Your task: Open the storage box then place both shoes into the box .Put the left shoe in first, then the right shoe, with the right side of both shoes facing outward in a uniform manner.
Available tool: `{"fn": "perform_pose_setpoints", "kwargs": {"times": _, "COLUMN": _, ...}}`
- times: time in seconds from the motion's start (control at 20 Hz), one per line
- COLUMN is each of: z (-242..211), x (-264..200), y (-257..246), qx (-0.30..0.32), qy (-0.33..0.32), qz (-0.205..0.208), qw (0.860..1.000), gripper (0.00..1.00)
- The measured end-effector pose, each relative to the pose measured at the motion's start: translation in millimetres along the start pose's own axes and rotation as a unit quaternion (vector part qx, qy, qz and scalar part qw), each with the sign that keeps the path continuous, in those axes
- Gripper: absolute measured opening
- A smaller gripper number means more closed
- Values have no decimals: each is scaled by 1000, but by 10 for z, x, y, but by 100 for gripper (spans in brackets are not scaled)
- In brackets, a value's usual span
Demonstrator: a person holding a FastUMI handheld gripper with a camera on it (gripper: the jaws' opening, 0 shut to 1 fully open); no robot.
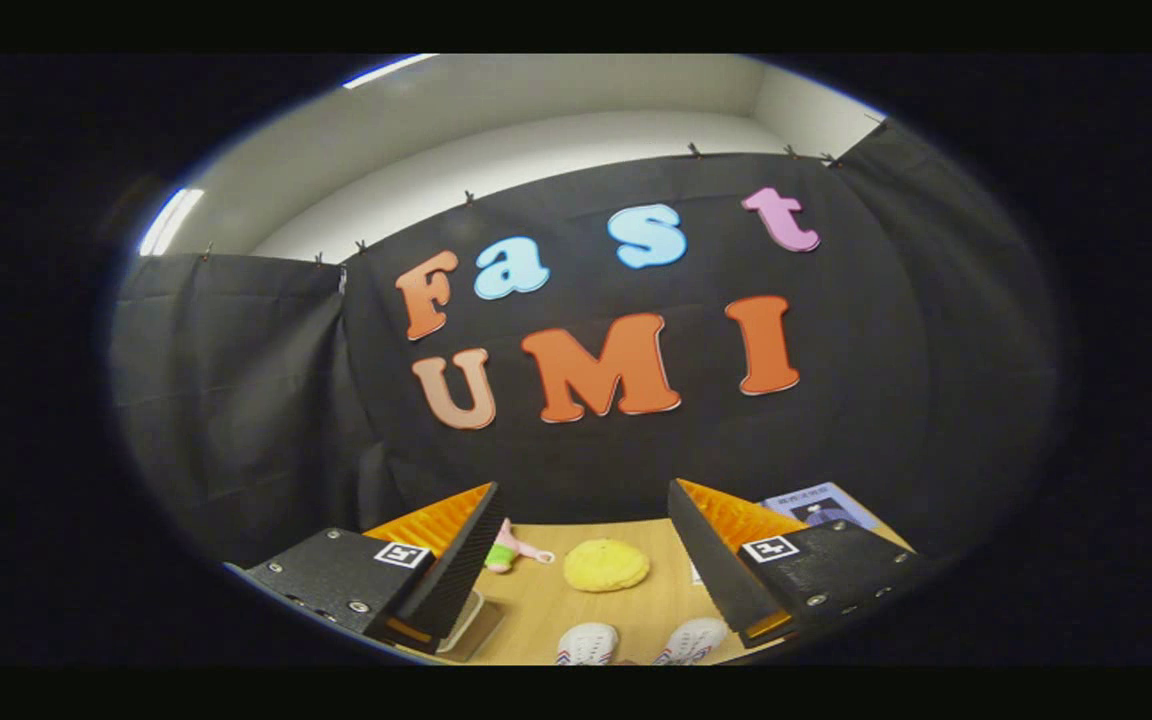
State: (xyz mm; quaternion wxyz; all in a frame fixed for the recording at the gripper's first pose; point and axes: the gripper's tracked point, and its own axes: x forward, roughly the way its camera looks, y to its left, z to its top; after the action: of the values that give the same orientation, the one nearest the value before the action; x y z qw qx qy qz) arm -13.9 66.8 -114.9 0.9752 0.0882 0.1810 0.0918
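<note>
White shoes (636, 642) side by side between wide-open, empty tool (581, 515) fingers, on wooden table (536, 610)

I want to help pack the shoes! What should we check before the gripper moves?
1. Gripper open: ok, fingers spread, nothing between them.
2. Both shoes on the table: ok, left shoe and right shoe lie side by side.
3. Box open: cannot tell.
4. Way to shoes free: ok, yellow toy and pink toy lie beyond them.
5. Which side the shoes face: cannot tell, only toes show.

2 shoes (636, 643) lie between the spread claw (581, 520) fingers.
</note>
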Motion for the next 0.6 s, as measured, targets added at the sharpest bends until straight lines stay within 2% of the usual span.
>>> {"fn": "perform_pose_setpoints", "kwargs": {"times": 0.15, "z": -420, "x": 151, "y": 358, "qx": 19, "qy": 58, "qz": 53, "qw": 997, "gripper": 98}}
{"fn": "perform_pose_setpoints", "kwargs": {"times": 0.25, "z": -794, "x": 202, "y": 567, "qx": 38, "qy": 112, "qz": 85, "qw": 989, "gripper": 97}}
{"fn": "perform_pose_setpoints", "kwargs": {"times": 0.4, "z": -1330, "x": 272, "y": 820, "qx": 65, "qy": 200, "qz": 116, "qw": 971, "gripper": 98}}
{"fn": "perform_pose_setpoints", "kwargs": {"times": 0.6, "z": -1941, "x": 342, "y": 1130, "qx": 101, "qy": 281, "qz": 145, "qw": 943, "gripper": 97}}
